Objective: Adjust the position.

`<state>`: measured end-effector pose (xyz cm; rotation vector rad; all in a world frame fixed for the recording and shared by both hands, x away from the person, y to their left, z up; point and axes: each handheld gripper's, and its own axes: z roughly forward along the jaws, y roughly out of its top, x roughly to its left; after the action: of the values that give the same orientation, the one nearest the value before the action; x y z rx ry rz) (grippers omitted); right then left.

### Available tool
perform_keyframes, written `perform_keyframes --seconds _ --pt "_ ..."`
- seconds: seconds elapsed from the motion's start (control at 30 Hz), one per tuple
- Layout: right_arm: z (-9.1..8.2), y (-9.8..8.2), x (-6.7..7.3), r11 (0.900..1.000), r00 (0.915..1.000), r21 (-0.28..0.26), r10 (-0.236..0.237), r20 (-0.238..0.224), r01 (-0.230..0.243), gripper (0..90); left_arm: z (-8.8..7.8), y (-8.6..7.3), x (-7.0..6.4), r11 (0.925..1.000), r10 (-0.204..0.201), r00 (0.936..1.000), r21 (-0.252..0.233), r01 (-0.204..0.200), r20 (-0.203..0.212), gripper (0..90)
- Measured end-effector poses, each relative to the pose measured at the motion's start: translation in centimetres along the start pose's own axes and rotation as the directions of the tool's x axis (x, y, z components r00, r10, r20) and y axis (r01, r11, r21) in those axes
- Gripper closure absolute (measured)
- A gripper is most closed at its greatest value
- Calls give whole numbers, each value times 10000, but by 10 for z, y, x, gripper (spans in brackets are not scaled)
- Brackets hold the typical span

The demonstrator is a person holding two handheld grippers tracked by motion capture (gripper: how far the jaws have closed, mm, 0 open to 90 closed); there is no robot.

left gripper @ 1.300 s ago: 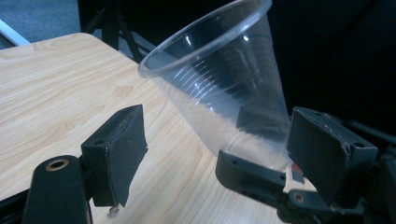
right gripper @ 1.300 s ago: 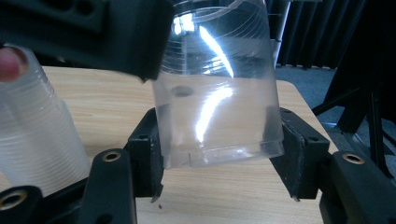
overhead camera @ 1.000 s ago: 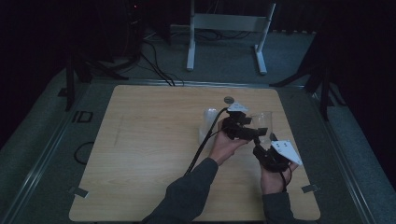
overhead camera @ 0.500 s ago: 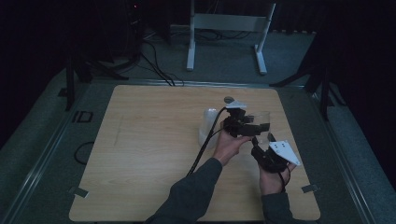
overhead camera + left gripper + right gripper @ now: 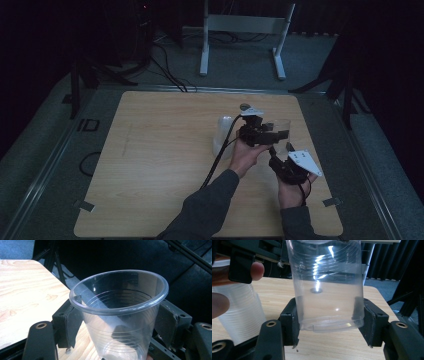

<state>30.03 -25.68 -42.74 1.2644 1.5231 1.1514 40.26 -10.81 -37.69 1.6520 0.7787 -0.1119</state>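
A clear plastic cup (image 5: 283,128) is held above the right part of the table between both grippers. My left gripper (image 5: 117,321) has its jaws around the cup (image 5: 120,305) just under the rim. They have just been closing, and both pads (image 5: 73,323) now touch the wall. My right gripper (image 5: 329,326) is shut on the base of the cup (image 5: 325,287), which is upright. In the high view the left gripper (image 5: 274,134) comes from the left and the right gripper (image 5: 276,152) from below.
A stack of translucent cups (image 5: 223,136) stands on the wooden table (image 5: 160,150) just left of the hands, and also shows in the right gripper view (image 5: 240,315). A small dark disc (image 5: 245,106) lies behind. A metal stand (image 5: 240,30) is beyond the far edge.
Both hands stay where they were. The left gripper's jaws have drawn in around the clear cup, which the right gripper keeps holding.
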Motion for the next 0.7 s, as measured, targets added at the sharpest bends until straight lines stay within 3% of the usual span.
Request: perform_keyframes --seconds 0.4,0.7 --pt "3 1 -4 9993 9973 369 -48 -730 75 391 -2 -1 -1 9995 310 9995 9 -310 -94 304" --pt "5 6 -8 9976 9865 662 -96 -1632 206 290 -4 -1 -9 9930 1177 9919 -34 -1180 -478 307"
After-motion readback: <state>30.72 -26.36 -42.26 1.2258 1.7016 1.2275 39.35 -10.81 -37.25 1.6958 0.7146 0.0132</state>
